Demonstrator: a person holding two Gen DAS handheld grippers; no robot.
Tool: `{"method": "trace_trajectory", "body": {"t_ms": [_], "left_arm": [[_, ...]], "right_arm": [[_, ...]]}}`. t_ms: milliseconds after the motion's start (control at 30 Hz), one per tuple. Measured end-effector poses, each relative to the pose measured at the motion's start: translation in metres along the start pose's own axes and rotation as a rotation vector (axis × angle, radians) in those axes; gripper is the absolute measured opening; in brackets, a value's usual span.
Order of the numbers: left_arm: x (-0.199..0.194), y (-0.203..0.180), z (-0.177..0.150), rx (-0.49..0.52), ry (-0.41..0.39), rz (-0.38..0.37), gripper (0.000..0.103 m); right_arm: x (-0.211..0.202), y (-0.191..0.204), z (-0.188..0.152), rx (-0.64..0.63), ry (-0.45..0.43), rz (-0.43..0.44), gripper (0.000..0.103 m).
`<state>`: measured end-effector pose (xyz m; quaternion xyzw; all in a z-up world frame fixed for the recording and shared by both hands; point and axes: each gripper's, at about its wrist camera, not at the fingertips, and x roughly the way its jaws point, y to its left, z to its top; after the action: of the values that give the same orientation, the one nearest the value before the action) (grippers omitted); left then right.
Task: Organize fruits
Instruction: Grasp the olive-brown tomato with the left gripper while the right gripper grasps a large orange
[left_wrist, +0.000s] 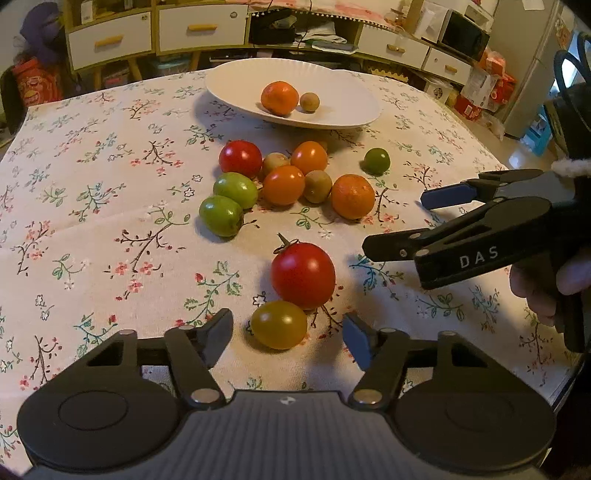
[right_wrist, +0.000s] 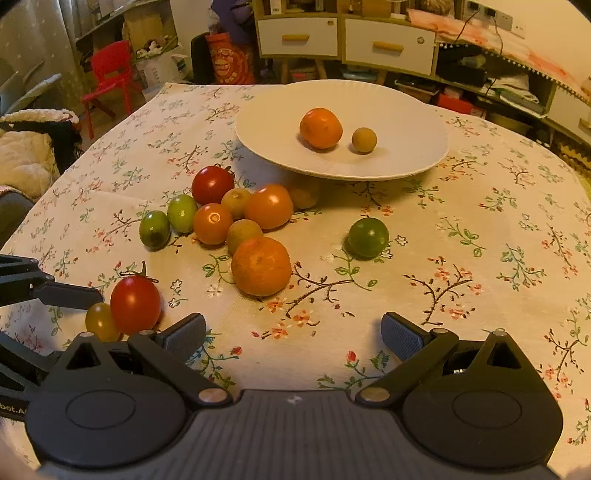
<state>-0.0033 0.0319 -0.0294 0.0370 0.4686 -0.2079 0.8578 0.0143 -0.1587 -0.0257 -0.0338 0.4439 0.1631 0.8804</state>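
Note:
A white plate at the back of the table holds an orange and a small brown fruit. A cluster of red, orange, green and brown fruits lies in front of it, with a green fruit apart. My left gripper is open, its fingers either side of a yellow tomato that touches a red tomato. My right gripper is open and empty over bare cloth, short of a large orange; it also shows in the left wrist view.
The table has a floral cloth. White drawers and cluttered shelves stand behind it. A red chair stands at the far left. The table's right edge is close to my right hand.

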Motion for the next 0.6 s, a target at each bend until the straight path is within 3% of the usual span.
{"method": "trace_trajectory", "body": {"t_ms": [233, 300, 600], "left_arm": [[0.0003, -0.0024, 0.0016, 0.012, 0.005, 0.011, 0.039], [-0.0002, -0.0012, 0.0022, 0.006, 0.005, 0.015, 0.029], [-0.006, 0.0043, 0.0041, -0.018, -0.01, 0.03, 0.028]], "right_arm": [[0.0014, 0.0009, 0.0002, -0.003, -0.003, -0.007, 0.101], [0.0022, 0.0003, 0.0005, -0.002, -0.007, -0.01, 0.101], [0.0055, 0.0016, 0.004, 0.001, -0.052, -0.002, 0.097]]}}
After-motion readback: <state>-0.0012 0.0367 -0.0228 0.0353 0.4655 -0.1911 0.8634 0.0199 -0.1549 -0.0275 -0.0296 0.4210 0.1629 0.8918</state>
